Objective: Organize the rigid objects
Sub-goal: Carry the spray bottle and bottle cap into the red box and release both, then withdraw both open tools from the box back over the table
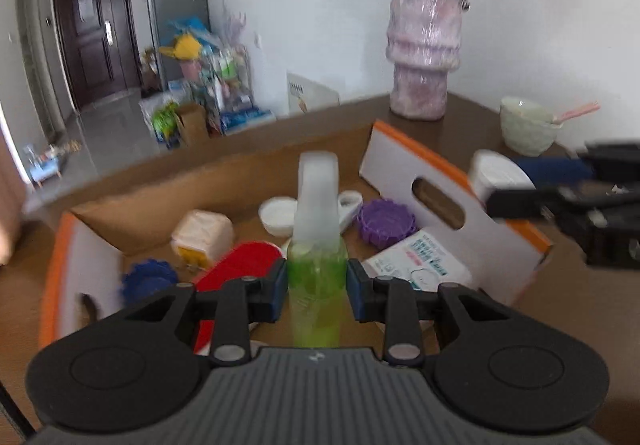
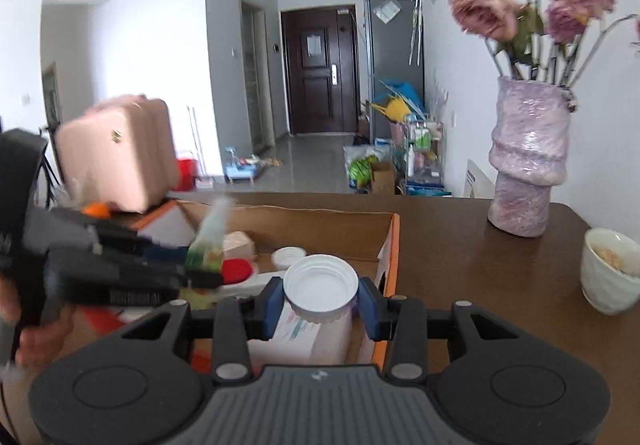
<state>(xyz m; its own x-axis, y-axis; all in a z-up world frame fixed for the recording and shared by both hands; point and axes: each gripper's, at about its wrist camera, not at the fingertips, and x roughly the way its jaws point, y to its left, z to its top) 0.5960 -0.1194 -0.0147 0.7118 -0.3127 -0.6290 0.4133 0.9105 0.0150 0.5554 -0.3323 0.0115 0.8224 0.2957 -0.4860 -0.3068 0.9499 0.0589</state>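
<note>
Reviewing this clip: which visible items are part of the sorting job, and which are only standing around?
Job:
left hand-held gripper shut on green spray bottle
right hand-held gripper shut on white lid
cardboard box

Bystanders:
purple vase
bowl
pink suitcase

A dark brown wooden table (image 2: 460, 245) carries everything. Directly on it, ahead of the right claw and slightly to its left, sits an open cardboard box (image 2: 320, 223); farther ahead to its right stands a lilac vase (image 2: 528, 165), and at far right a pale bowl (image 2: 608, 273).
</note>
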